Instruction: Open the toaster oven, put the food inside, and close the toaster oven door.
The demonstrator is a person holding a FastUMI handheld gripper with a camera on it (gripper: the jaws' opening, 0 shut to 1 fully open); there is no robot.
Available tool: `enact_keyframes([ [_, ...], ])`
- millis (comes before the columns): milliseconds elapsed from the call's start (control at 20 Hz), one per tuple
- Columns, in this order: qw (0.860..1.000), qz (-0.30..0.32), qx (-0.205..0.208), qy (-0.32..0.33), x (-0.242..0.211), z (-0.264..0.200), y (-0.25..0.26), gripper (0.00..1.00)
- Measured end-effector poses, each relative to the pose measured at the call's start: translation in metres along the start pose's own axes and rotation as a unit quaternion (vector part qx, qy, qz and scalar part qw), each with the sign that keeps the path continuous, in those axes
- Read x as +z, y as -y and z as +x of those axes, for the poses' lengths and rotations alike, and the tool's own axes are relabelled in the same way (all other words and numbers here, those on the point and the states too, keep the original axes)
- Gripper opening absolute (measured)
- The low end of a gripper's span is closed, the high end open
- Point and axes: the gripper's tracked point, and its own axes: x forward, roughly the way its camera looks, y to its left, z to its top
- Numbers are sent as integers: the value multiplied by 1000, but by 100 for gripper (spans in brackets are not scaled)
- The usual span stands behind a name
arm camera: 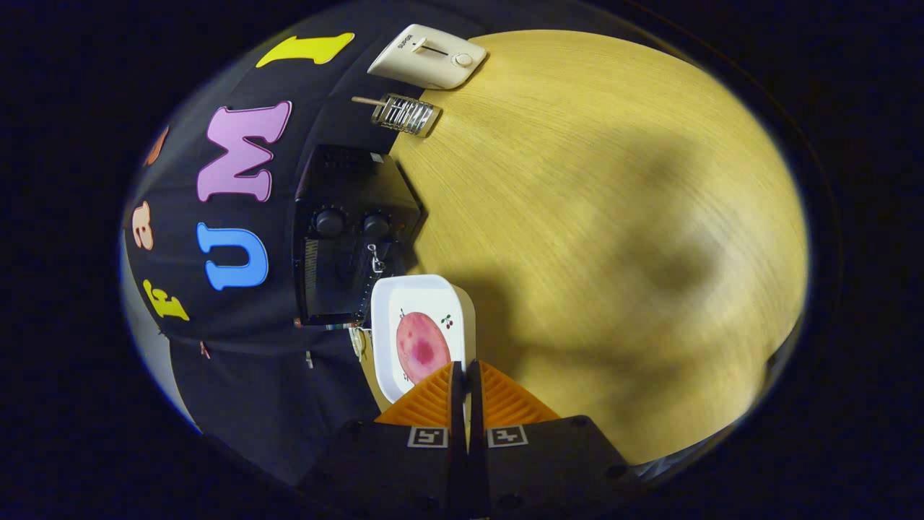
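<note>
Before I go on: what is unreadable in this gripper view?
- Plate: near edge hidden behind the fingers.
- Gripper: jaws nearly closed on the plate's rim; contact not discernible.
- Toaster oven: door black on black; open or closed unclear.
- Food: kind unclear.

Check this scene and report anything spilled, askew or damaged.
Nothing stands out. The toaster oven sits shut on the table, and the white plate in front of it holds the food with no spill. The gripper is shut on the plate's near rim.
</note>
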Motion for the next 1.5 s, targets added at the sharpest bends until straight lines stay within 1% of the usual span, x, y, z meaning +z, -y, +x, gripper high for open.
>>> enact_keyframes([
  [100, 999, 38, 13, 15, -15, 19, -28, 6],
  [250, 995, 82, 13, 54, -22, 57, -67, 6],
  [400, 988, 130, 17, 83, -27, 95, -108, 6],
  [600, 973, 191, -6, 130, -19, 143, -137, 5],
  [750, 965, 205, -18, 162, -10, 166, -159, 6],
  [850, 956, 224, -19, 188, -3, 180, -175, 5],
  [950, 946, 255, -16, 201, 2, 196, -188, 5],
  [1100, 936, 278, -19, 213, 3, 223, -200, 5],
  [1250, 931, 290, -34, 220, 3, 243, -201, 6],
  [1350, 929, 294, -28, 221, 5, 250, -205, 5],
  [1400, 930, 293, -31, 221, 4, 248, -204, 10],
  [1450, 929, 293, -32, 223, 6, 246, -202, 10],
  [1500, 929, 293, -31, 223, 5, 246, -203, 15],
])
